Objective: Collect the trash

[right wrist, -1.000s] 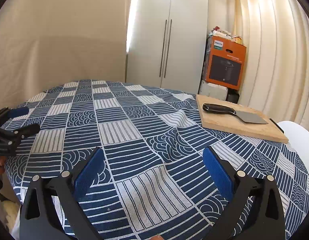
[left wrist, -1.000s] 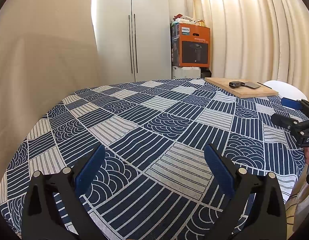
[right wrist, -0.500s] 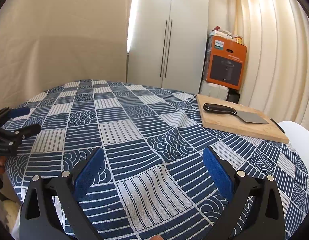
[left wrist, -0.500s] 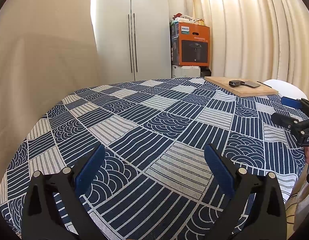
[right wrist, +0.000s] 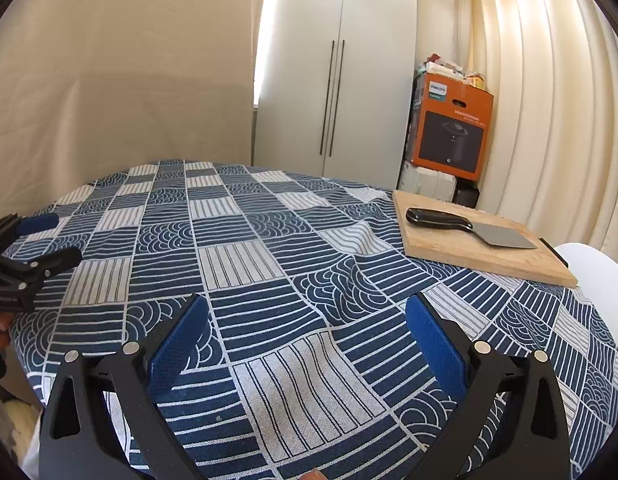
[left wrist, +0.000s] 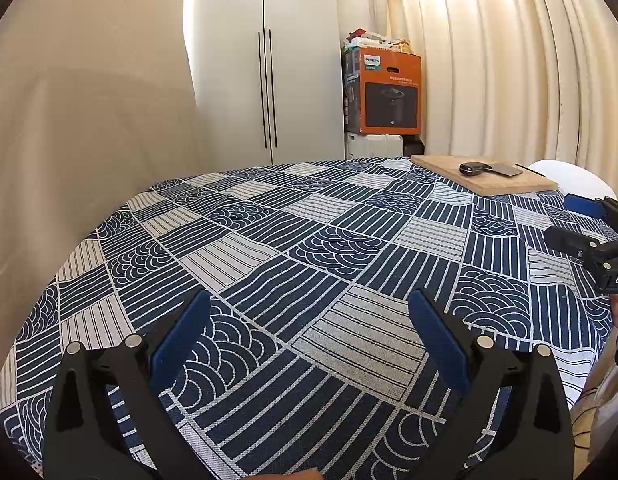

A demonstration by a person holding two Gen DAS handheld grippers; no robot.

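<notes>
No trash shows on the table in either view. My left gripper [left wrist: 309, 308] hovers open over the near edge of the round table's blue-and-white patterned cloth [left wrist: 309, 240], with nothing between its blue pads. My right gripper [right wrist: 307, 308] is open too, over the same cloth [right wrist: 249, 240], and holds nothing. Each gripper appears in the other's view: the right gripper [left wrist: 569, 220] at the far right edge, the left gripper [right wrist: 49, 240] at the far left edge, both with fingers apart.
A wooden cutting board [right wrist: 449, 244] with a black-handled cleaver [right wrist: 469, 226] lies at the table's far right. A white chair back [right wrist: 593, 272] stands beside it. Behind are a white cabinet [right wrist: 341, 80], an orange box [right wrist: 453, 128] and cream curtains [left wrist: 509, 60].
Both views have risen slightly; the cutting board sits a little lower and farther in frame. Both grippers stay open and empty.
</notes>
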